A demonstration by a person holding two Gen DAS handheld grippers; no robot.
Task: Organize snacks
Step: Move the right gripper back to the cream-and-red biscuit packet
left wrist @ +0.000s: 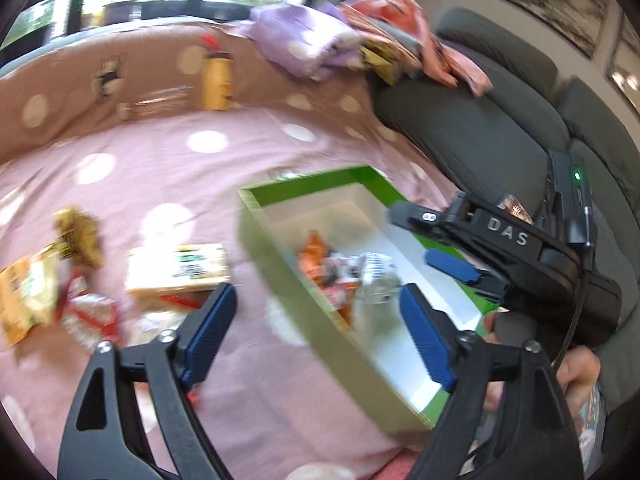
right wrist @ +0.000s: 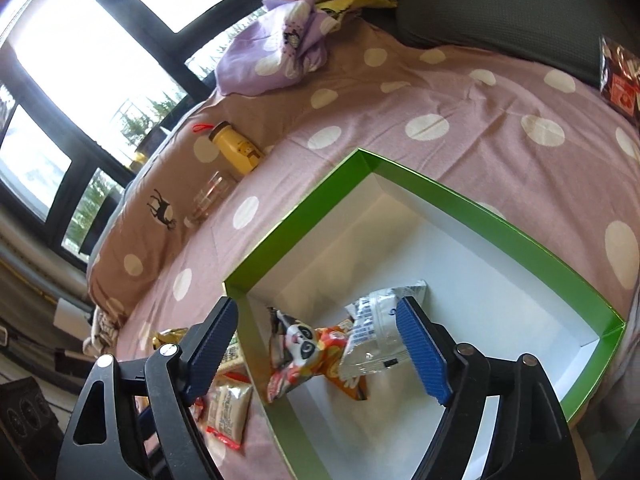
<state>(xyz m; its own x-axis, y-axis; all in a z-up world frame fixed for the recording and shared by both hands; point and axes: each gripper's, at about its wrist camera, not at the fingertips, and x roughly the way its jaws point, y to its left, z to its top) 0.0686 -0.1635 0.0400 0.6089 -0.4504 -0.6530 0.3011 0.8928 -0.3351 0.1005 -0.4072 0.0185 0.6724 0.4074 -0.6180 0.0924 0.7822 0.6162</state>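
- Left gripper [left wrist: 318, 334] open, blue-padded jaws wide apart with nothing between them, poised over the near green wall of the box.
- Right gripper [right wrist: 316, 346] open as well, empty, hanging above the box interior.
- Shallow green cardboard box with white inside [right wrist: 500, 216] resting on the pink polka-dot bedspread [right wrist: 440, 92].
- Orange panda-print snack packet [right wrist: 308, 354] and clear silver-white snack pouch [right wrist: 372, 340] lying inside the box, touching.
- More snack packets [left wrist: 176, 268] loose on the bedspread left of the box.
- Yellow bottle [right wrist: 236, 152] farther back, near the bed's edge.
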